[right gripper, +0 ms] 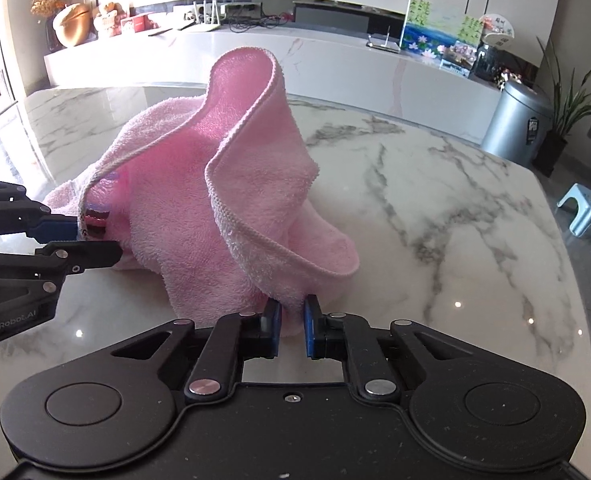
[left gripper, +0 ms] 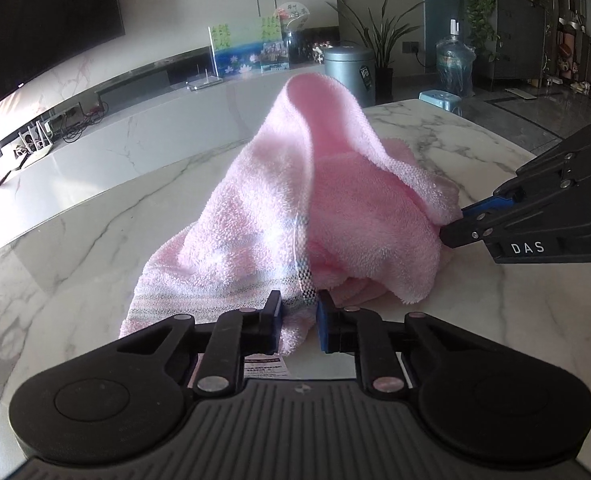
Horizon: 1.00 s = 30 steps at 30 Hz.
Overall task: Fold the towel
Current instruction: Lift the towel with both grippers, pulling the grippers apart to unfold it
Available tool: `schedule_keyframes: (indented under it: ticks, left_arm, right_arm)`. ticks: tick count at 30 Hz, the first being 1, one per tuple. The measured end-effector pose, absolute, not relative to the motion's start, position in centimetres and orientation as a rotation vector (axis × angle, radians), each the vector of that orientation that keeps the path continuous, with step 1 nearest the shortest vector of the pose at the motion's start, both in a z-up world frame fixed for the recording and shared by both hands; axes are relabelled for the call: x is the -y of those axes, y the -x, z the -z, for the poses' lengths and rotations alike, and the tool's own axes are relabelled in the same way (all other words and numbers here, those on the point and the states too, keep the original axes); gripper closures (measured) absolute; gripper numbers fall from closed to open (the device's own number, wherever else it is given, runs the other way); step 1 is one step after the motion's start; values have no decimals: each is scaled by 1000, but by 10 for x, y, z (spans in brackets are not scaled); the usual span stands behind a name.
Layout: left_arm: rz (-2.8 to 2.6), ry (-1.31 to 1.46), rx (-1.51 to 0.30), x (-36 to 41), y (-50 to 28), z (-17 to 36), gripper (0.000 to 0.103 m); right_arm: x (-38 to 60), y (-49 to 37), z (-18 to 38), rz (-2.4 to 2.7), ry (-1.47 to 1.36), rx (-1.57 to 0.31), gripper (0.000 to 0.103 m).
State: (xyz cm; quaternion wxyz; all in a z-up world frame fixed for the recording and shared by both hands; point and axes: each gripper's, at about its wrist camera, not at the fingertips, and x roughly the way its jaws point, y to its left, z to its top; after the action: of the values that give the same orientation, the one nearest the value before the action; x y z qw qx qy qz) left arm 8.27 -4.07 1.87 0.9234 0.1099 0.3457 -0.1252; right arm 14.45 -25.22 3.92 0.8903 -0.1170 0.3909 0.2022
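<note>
Left wrist view: a pink towel [left gripper: 295, 200] sits crumpled in a tall heap on a white marble table [left gripper: 75, 240], one fold standing up like a hood.
Left gripper [left gripper: 299, 316]: its blue-padded jaws pinch the towel's striped, woven border at the near edge.
Right gripper [left gripper: 451, 226]: enters from the right edge, jaws drawn together on the towel's far side; its body is cut off by the frame.
Writing: white letters "DAS" read on the right gripper's housing; a small printed label under the left gripper's fingers is too fine to read.
Background: a grey lidded bin [left gripper: 349, 74] carries a dark sticker that cannot be made out; a water jug [left gripper: 453, 66] stands past the table.

Right wrist view: the same towel [right gripper: 231, 184] fills the middle of the table [right gripper: 435, 208], its stitched hem looping toward the camera.
Right gripper here [right gripper: 292, 320]: jaws clamp a low fold of terry cloth at the near edge.
Left gripper here [right gripper: 95, 236]: comes in from the left, mostly cut off; its tips bite the striped border, partly buried in cloth.
Writing here: "GenRobot.AI" shows on the left gripper's side, unseen from the other camera.
Seen only here: a golden ornament [right gripper: 71, 24] on the sideboard at left.
</note>
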Motion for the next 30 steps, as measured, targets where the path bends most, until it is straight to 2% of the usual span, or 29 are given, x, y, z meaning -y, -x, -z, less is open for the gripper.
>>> schedule_keyframes:
  ticks: [5, 15, 23, 30]
  left_arm:
    - [251, -230, -690, 29, -73, -40, 91]
    - [139, -273, -660, 1, -68, -85, 95]
    - [19, -267, -599, -28, -50, -122, 95]
    - [-59, -278, -588, -46, -38, -133, 95]
  right_arm:
    - [256, -139, -46, -400, 227, -798, 99]
    - [273, -122, -81, -387, 191, -779, 99]
    - [271, -74, -106, -468, 224, -773, 99]
    - [251, -17, -111, -580, 245, -812, 99]
